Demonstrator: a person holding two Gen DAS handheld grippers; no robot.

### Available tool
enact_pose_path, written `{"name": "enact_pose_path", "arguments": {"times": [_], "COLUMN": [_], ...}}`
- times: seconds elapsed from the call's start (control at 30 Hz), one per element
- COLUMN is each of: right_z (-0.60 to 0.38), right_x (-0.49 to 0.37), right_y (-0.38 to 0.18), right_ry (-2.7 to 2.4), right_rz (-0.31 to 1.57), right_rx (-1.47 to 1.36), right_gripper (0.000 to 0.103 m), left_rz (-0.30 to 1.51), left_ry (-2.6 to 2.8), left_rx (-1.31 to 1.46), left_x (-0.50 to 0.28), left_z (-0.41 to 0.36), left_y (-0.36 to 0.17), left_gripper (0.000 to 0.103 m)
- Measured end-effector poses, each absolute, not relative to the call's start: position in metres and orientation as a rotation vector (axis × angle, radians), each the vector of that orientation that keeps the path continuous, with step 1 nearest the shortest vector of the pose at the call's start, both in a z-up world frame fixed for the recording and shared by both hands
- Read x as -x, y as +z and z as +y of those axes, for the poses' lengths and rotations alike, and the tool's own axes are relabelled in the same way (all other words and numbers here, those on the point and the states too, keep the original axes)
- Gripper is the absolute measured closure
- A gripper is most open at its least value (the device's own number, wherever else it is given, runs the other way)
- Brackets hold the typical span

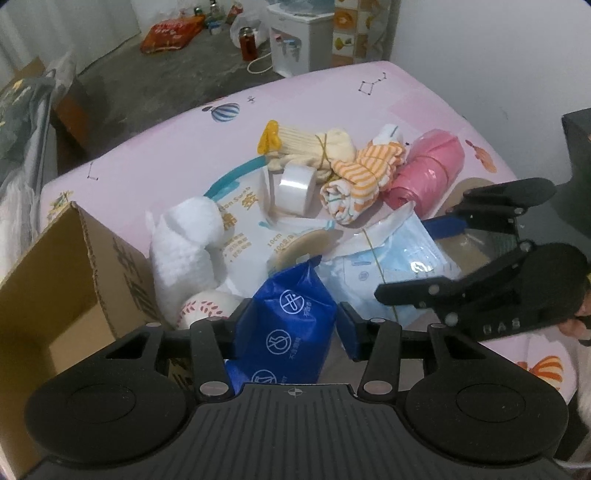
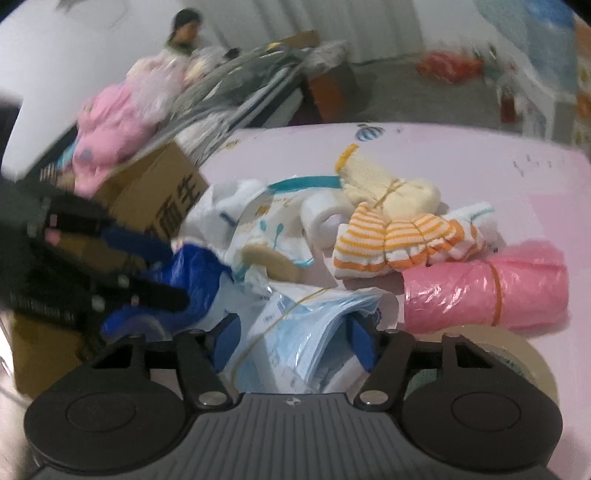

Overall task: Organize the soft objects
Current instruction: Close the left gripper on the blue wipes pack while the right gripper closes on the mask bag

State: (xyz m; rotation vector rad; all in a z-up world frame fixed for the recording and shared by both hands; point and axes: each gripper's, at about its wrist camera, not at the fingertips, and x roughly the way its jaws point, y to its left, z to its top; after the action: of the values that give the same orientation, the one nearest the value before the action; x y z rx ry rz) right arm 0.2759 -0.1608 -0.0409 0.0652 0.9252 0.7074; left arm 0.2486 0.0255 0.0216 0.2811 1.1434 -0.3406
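A heap of soft goods lies on the pink tablecloth (image 1: 155,147). My left gripper (image 1: 293,328) is shut on a blue plastic packet (image 1: 288,310), one pad against each side. My right gripper (image 2: 293,341) is shut on a banded stack of light-blue face-mask packs (image 2: 295,325); it also shows in the left wrist view (image 1: 410,260). Behind these lie a white plush toy (image 1: 184,243), a cotton-swab bag (image 1: 243,225), a white tape roll (image 1: 295,188), orange-striped socks (image 1: 365,170), a cream sock bundle (image 1: 306,144) and a pink bag roll (image 1: 424,173).
An open cardboard box (image 1: 55,288) stands at the table's left edge, close to the left gripper. A brown tape roll (image 2: 517,354) lies under the right gripper's right side. Beyond the table are a clothes pile (image 2: 110,122), a person (image 2: 184,29) and floor clutter.
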Motion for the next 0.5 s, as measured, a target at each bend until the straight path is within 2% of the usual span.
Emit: {"name": "enact_pose_path", "arguments": {"times": [0.1,0.3,0.37,0.5], "right_z": [-0.157,-0.173,-0.178,-0.184], "right_x": [-0.269,-0.275,-0.277,-0.277], "right_y": [-0.041,-0.044,-0.045,-0.05], "right_ry": [0.713,0.658,0.645,0.651], "right_rz": [0.911,0.94,0.941,0.942], "right_rx": [-0.022,-0.172,-0.212,-0.273], "right_gripper": [0.076,0.079,0.085,0.088], "left_rz": [1.138,1.12,1.117,1.116], "left_ry": [-0.335,-0.346,-0.346,-0.349], "left_rx": [-0.262,-0.27,-0.269,-0.27], "left_x": [-0.25,-0.246,-0.246,-0.245], "left_z": [0.028,0.029,0.03,0.03], "left_y": [0.021,0.02,0.02,0.021], "left_gripper": [0.056,0.056,0.056,0.056]}}
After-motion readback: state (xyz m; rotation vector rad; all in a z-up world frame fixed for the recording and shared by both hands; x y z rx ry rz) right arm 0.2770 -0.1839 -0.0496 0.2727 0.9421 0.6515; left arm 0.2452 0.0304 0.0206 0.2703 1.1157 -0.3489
